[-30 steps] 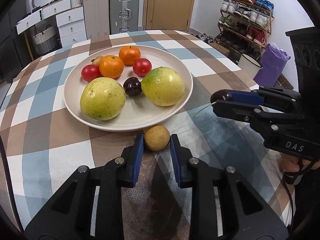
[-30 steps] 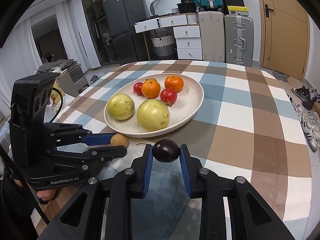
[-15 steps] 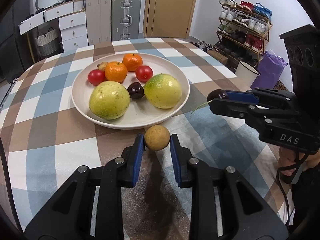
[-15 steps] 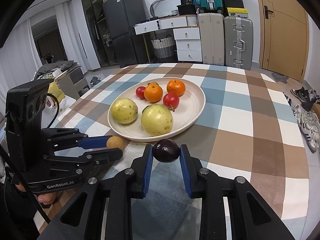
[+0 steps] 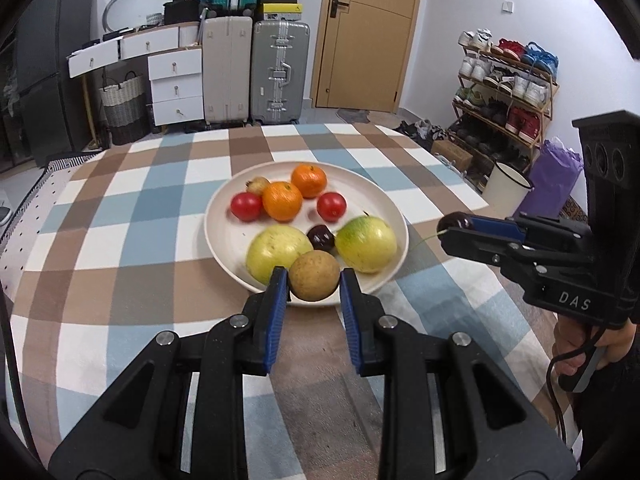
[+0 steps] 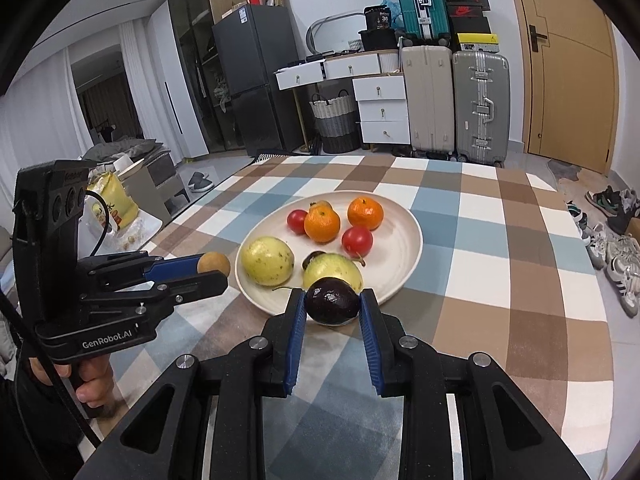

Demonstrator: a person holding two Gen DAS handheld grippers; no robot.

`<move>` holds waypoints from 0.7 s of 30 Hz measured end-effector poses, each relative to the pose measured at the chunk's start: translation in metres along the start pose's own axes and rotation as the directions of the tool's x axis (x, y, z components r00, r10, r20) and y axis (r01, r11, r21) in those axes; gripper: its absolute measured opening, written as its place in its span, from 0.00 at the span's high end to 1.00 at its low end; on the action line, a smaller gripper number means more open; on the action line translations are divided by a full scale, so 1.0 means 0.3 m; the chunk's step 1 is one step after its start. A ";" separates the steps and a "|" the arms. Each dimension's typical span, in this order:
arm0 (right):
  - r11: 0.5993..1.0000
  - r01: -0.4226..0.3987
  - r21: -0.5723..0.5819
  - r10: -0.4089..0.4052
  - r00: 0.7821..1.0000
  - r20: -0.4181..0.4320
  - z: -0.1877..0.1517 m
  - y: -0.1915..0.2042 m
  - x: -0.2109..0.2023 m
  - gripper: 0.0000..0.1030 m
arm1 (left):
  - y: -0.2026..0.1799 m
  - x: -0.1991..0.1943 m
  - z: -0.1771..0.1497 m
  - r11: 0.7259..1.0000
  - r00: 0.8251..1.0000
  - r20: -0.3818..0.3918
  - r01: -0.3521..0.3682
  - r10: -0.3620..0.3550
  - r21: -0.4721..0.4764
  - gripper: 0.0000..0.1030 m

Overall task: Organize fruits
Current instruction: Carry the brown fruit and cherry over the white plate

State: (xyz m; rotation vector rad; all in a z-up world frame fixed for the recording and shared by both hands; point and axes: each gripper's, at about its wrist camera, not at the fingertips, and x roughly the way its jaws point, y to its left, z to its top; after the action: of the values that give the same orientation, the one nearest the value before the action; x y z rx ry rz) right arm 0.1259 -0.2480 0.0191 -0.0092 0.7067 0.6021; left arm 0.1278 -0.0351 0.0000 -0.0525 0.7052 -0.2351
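My left gripper point(image 5: 314, 280) is shut on a small round tan fruit point(image 5: 314, 275), held in the air at the near rim of the white plate point(image 5: 224, 240). In the right wrist view the same tan fruit point(image 6: 213, 265) shows at the left gripper's tips, left of the plate point(image 6: 404, 252). My right gripper point(image 6: 333, 304) is shut on a dark purple plum point(image 6: 333, 301) with a thin stem, over the plate's near edge; the left wrist view shows this plum point(image 5: 454, 222) to the right of the plate. On the plate lie two yellow-green fruits, two oranges, two red tomatoes, a dark plum and a small brownish fruit.
The plate sits on a table with a checked brown, blue and white cloth point(image 5: 132, 248). A person's hand point(image 6: 90, 380) grips the left handle. Suitcases, drawers, a door and a shoe rack point(image 5: 504, 92) stand beyond the table. Bare cloth lies left and right of the plate.
Both grippers have risen with their fruits still held. The left one climbed more and tipped up, so the plate now looks smaller and farther and the tan fruit overlaps its near rim.
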 end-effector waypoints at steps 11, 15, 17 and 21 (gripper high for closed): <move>1.000 0.011 0.027 -0.012 0.999 0.040 0.066 -0.010 0.027 0.74 | 0.027 0.030 0.108 1.000 0.999 0.038 -0.015 0.015 0.000 0.77; 0.999 0.029 0.027 -0.031 0.998 0.048 0.088 -0.017 0.051 0.74 | 0.023 0.065 0.142 1.000 0.999 0.043 -0.011 0.011 0.008 0.77; 0.999 0.033 0.028 -0.034 0.998 0.047 0.098 -0.023 0.067 0.74 | 0.021 0.091 0.156 1.000 0.999 0.041 -0.017 0.017 0.012 0.77; 0.999 0.038 0.031 -0.039 0.998 0.048 0.114 -0.037 0.094 0.74 | 0.027 0.130 0.176 1.000 0.999 0.037 -0.025 0.025 0.013 0.77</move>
State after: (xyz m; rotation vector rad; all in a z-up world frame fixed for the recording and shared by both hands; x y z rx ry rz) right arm 0.1693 -0.2356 0.0262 0.0197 0.6671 0.5527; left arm 0.1922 -0.0379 0.0144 -0.0353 0.6668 -0.2141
